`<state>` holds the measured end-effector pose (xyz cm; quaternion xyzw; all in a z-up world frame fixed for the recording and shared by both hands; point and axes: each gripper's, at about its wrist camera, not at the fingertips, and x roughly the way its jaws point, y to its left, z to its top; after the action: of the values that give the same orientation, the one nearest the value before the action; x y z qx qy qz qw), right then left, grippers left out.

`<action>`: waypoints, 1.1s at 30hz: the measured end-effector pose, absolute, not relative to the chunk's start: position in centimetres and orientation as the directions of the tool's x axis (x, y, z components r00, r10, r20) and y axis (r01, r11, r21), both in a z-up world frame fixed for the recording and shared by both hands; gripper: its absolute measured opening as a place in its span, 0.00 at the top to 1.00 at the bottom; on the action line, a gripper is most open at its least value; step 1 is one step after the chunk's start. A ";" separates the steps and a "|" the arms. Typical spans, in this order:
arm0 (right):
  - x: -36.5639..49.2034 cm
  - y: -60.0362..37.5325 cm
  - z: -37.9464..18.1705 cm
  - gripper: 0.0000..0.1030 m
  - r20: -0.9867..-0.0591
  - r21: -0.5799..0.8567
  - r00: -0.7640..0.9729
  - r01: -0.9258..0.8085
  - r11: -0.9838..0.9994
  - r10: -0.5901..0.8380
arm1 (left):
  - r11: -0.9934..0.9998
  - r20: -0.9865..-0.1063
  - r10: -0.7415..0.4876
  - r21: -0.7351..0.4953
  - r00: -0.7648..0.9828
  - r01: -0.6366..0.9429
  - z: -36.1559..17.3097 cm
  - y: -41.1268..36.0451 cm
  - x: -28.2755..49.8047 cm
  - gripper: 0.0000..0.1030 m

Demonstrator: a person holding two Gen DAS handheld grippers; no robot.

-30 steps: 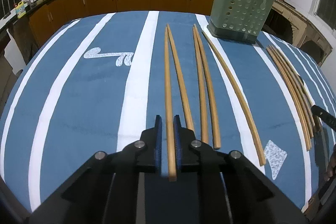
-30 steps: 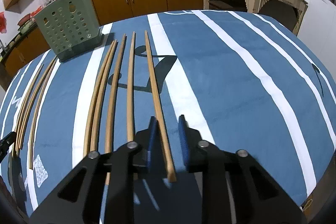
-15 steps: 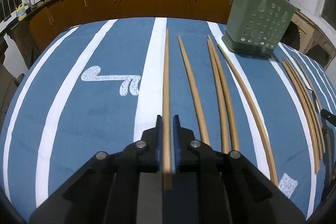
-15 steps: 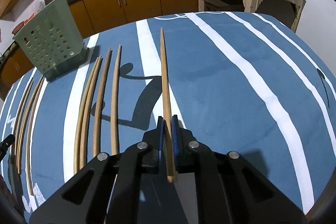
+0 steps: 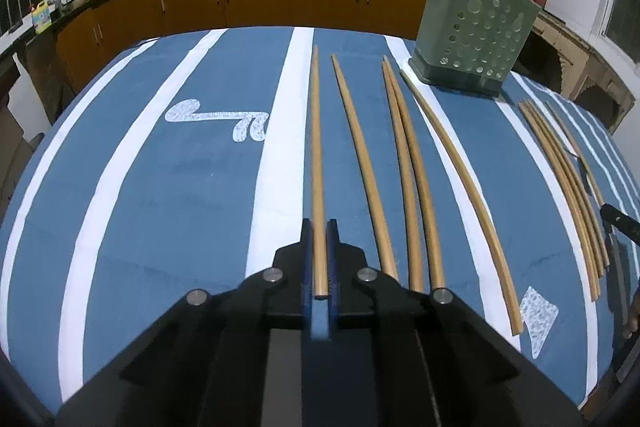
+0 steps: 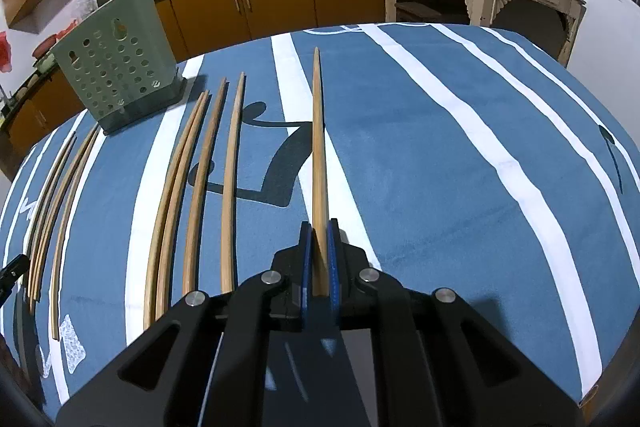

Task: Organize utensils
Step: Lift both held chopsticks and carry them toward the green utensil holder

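**Chopsticks gripped in both grippers, holder not yet loaded**

Chopsticks are in both tools at once. Our left gripper (image 5: 319, 259) is clamped on the thick end of one chopstick (image 5: 316, 163), which points straight ahead along the blue striped cloth (image 5: 168, 211). Our right gripper (image 6: 319, 259) pinches a second chopstick (image 6: 318, 147) the same way, and its tip looks raised off the cloth, judging by the shadow it casts.

As for progress, we judge the job barely begun. The green perforated holder (image 5: 472, 39) stands at the far side of the table, and we cannot see inside it from either view. Four loose chopsticks (image 5: 404, 163) lie in a row just beside the left gripper's stick, and another bundle (image 5: 564, 179) lies well apart on the right. All of these, plus the two in hand, remain to go into the holder.
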<state>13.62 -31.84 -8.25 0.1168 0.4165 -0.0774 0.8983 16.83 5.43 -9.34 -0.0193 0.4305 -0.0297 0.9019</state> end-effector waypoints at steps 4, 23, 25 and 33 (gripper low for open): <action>12.9 -31.7 -6.8 0.92 -0.732 0.145 0.680 0.217 0.965 -0.043 | 0.997 -0.784 -0.073 -0.059 0.616 0.042 -9.1 5.6 16.7 0.93; 11.6 -32.7 1.1 0.93 -0.539 0.178 0.840 0.179 0.968 -0.056 | 0.997 -0.564 -0.070 -0.059 0.823 0.045 1.9 7.3 14.6 0.93; 11.8 -33.1 2.0 0.93 -0.510 0.190 0.858 0.181 0.965 -0.060 | 0.997 -0.532 -0.068 -0.061 0.844 0.042 3.2 7.4 14.5 0.93; 12.7 -34.4 4.9 0.93 -0.412 0.229 0.908 0.187 0.955 -0.079 | 0.997 -0.445 -0.064 -0.071 0.893 0.037 7.0 7.6 15.3 0.93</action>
<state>12.72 -34.35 4.87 0.1330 0.2037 -0.0687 0.9675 15.28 7.63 7.05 -0.0304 0.2298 -0.0260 0.9724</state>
